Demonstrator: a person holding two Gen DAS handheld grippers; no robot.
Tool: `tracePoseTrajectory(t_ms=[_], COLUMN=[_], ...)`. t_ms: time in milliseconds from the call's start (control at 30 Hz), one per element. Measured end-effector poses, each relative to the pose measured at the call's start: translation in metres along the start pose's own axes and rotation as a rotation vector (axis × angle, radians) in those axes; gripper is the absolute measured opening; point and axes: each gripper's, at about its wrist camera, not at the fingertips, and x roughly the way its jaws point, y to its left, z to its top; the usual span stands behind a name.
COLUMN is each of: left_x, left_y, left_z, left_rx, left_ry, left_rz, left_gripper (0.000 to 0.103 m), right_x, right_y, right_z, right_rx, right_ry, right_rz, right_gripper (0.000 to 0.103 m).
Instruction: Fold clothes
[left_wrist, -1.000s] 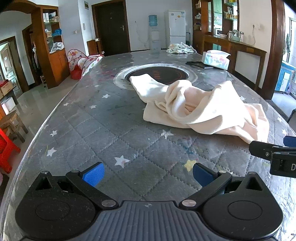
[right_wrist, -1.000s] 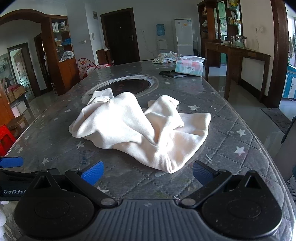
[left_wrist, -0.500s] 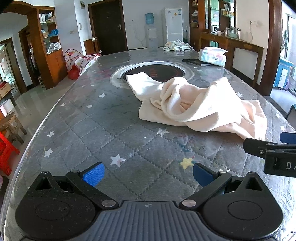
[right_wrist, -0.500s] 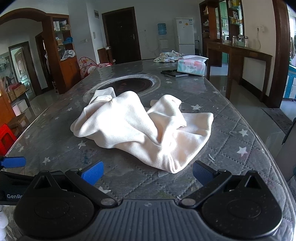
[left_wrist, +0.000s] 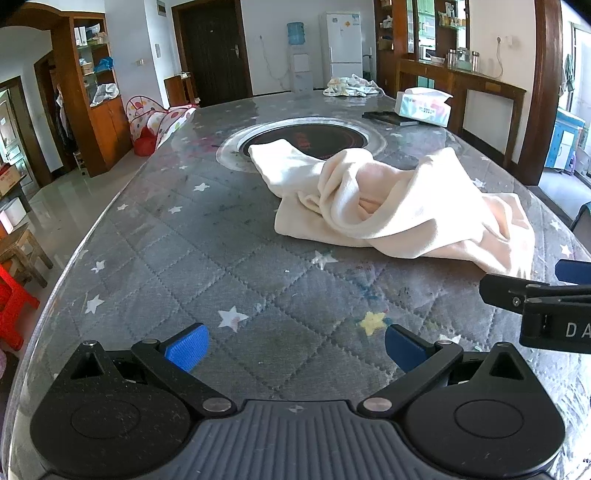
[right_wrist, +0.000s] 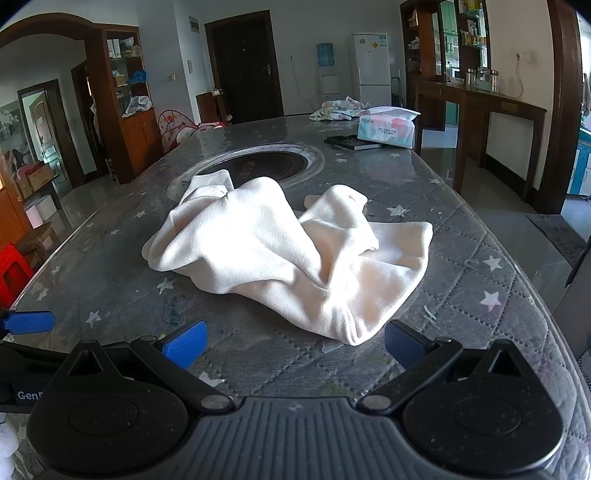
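A crumpled cream garment (left_wrist: 399, 206) lies bunched on the grey star-patterned table cover (left_wrist: 192, 251), partly over the round black hob. It also shows in the right wrist view (right_wrist: 288, 251). My left gripper (left_wrist: 293, 349) is open and empty, low over the cover, short of the garment and to its left. My right gripper (right_wrist: 293, 345) is open and empty, just in front of the garment's near corner. The right gripper shows from the side at the right edge of the left wrist view (left_wrist: 539, 299).
A round black hob (left_wrist: 306, 136) is set in the table's middle. A tissue box (left_wrist: 423, 107), a dark flat object (left_wrist: 384, 117) and a pile of cloth (left_wrist: 351, 85) sit at the far end. The table edge runs close on the right (right_wrist: 546, 295).
Both grippers have drawn slightly nearer to the garment and stayed open. The garment has not moved.
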Motion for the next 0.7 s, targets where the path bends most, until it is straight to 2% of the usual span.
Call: tracePoseTrajectory(t_ms=[700], left_x=[0.0039], left_y=[-0.002], left_z=[-0.0005], left_rx=[0.01], left_ry=[0.011], left_rz=[0.003], left_gripper=[0.103], right_x=[0.0043], right_y=[-0.0001], right_z=[-0.0011], right_rx=[0.005], right_ry=[0.008], right_rz=[0.004], right_gripper=[0.103])
